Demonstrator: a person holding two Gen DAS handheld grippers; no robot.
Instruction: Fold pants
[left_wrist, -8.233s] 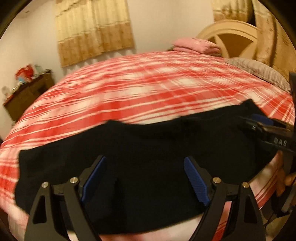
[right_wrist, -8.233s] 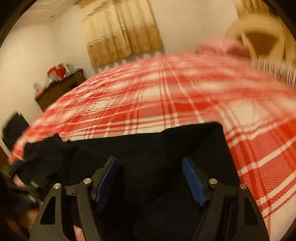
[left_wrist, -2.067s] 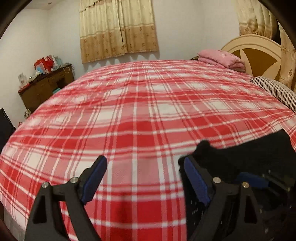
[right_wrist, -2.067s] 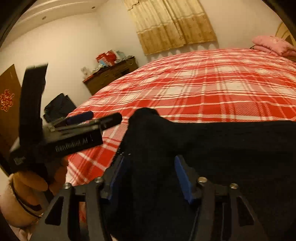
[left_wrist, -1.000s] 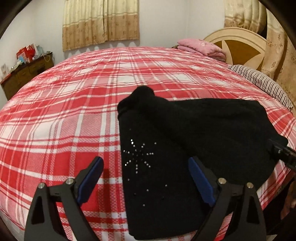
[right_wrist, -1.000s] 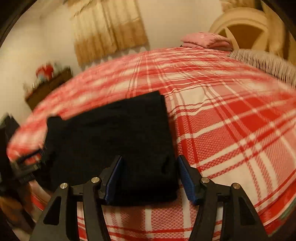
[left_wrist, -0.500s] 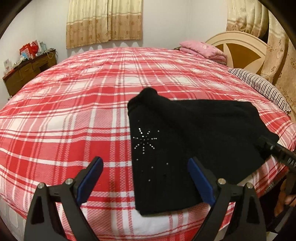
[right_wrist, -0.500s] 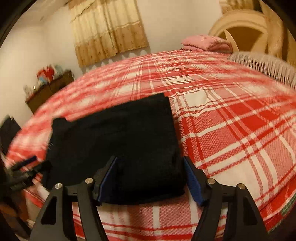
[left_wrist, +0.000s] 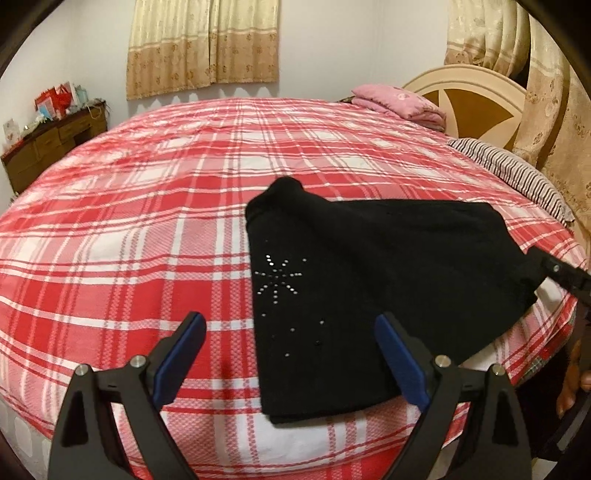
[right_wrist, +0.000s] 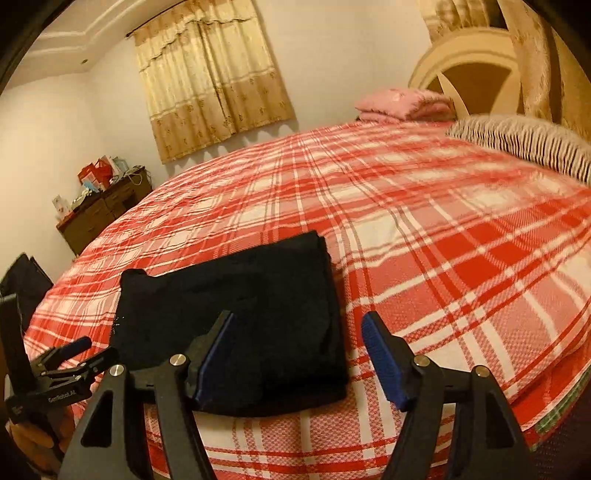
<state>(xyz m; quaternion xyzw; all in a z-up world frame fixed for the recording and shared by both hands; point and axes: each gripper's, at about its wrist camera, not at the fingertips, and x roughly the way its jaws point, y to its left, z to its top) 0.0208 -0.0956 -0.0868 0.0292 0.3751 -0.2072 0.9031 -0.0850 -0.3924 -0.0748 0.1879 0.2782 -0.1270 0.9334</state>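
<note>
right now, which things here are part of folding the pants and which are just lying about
Part of the job:
- black pants, folded on the plaid bedspread
- left hand-held gripper, open
- right hand-held gripper, open

Just lying about:
- pink folded blanket
- striped pillow
- wooden dresser with clutter on top
- curtains

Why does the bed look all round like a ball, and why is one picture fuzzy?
Both wrist cameras use fisheye lenses, so the plaid bed bulges; left wrist view is sharp enough to show the sparkles on the black pants; right wrist view is slightly smeared, blurring the striped pillow; the light looks warm and yellowish in both.
</note>
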